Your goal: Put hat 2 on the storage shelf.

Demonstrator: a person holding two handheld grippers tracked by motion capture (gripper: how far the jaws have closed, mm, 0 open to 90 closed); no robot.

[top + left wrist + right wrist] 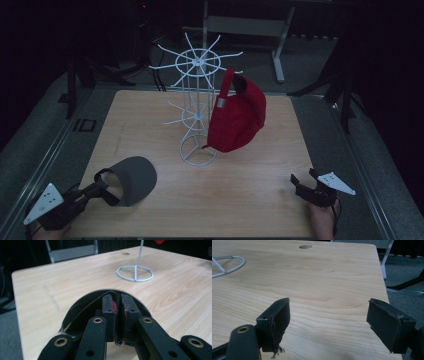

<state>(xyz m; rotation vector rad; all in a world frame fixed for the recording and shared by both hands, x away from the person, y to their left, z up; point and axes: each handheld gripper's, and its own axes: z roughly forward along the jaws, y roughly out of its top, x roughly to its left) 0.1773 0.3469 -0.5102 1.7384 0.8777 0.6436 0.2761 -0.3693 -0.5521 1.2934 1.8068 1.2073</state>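
- Left hand-held gripper (pixel 102 189) clenched on the rear rim of a dark grey fabric cap (pixel 131 178), pads pressed together over a thin edge of it in the left gripper view (pixel 119 315).
- Grey cap just ahead of that hand-held gripper, low over the near left part of the light wooden desk (pixel 250 200).
- Right hand-held gripper (pixel 300 184) released, jaws wide apart above bare wood, nothing between them (pixel 328 322).
- White wire rack (pixel 196 100) farther ahead, a red cap (pixel 237 117) hanging on it.
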